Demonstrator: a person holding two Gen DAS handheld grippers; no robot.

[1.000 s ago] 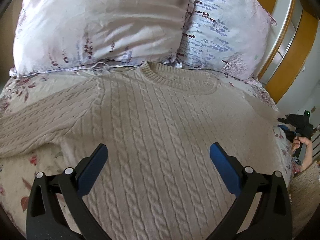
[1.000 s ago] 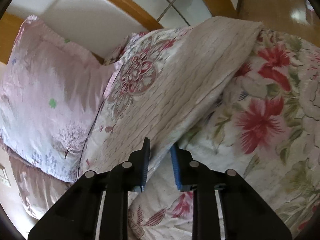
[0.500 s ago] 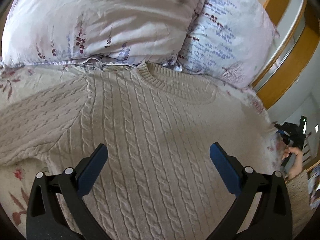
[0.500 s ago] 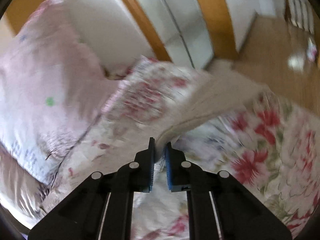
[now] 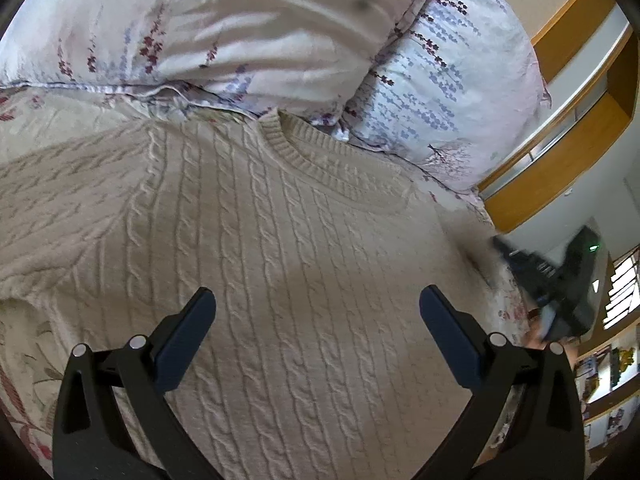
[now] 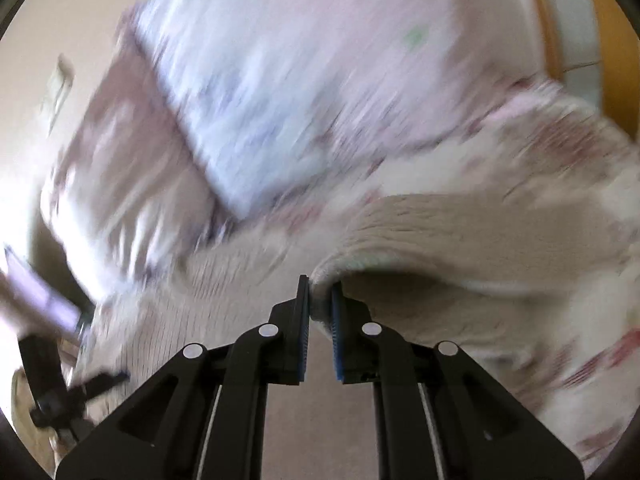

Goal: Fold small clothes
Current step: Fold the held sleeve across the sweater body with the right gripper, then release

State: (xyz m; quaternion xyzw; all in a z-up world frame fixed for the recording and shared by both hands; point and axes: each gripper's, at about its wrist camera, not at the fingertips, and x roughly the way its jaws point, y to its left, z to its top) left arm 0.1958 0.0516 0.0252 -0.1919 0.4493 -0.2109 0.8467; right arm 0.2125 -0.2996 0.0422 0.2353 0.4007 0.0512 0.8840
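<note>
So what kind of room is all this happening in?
Most likely a bedroom. A knitted sweater lies spread on a bed with a floral bedsheet, two pillows sit at its head, and a wooden headboard runs behind them.

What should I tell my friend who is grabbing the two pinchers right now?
Left gripper: open, empty, hovering over the sweater's chest.
Right gripper: shut on the sweater sleeve, lifted off the floral bedspread; that view is blurred.
Sweater: flat on the bed, collar toward the pillows.
Done: sleeve grabbed and lifted.
Left: probably lay this sleeve across the chest, fold the other sleeve, then the body.
</note>
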